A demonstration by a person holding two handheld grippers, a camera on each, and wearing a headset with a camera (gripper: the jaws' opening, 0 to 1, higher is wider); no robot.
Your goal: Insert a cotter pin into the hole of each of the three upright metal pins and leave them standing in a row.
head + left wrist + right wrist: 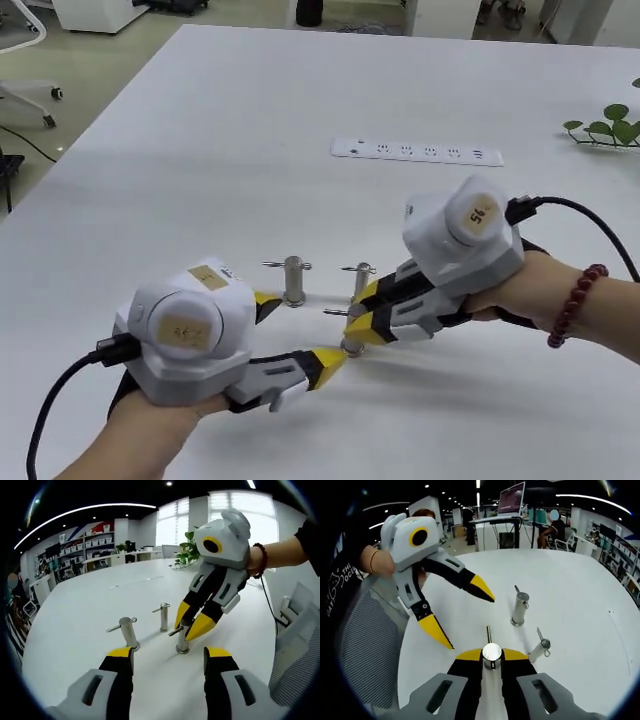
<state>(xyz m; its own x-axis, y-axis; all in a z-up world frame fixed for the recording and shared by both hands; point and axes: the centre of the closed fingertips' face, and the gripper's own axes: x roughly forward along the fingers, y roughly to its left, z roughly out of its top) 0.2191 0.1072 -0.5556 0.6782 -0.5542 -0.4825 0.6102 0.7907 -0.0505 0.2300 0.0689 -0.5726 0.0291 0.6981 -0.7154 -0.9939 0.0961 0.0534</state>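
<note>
I'm gripping the pin (pixel 183 642) nearest the table's (pixel 300 100) front edge with my right gripper (pixel 491 656), steadying it; left gripper (pixel 169 653) hovering wide open.

White bench (pixel 300 100), plain and glossy. Left gripper (pixel 300 330) and right gripper (pixel 358 312): pale grey shells, black jaws, yellow tips. Each metal pin (pixel 293 280) shines silver. White power strip (pixel 416 151) toward the far edge; green plant (pixel 608 125) at the right edge; dark red bracelet (pixel 573 305).

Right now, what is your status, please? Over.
Left gripper open, near front pin. Right gripper shut on front pin, cotter pin through it. Other two pins upright, cottered. Power strip far behind.
</note>
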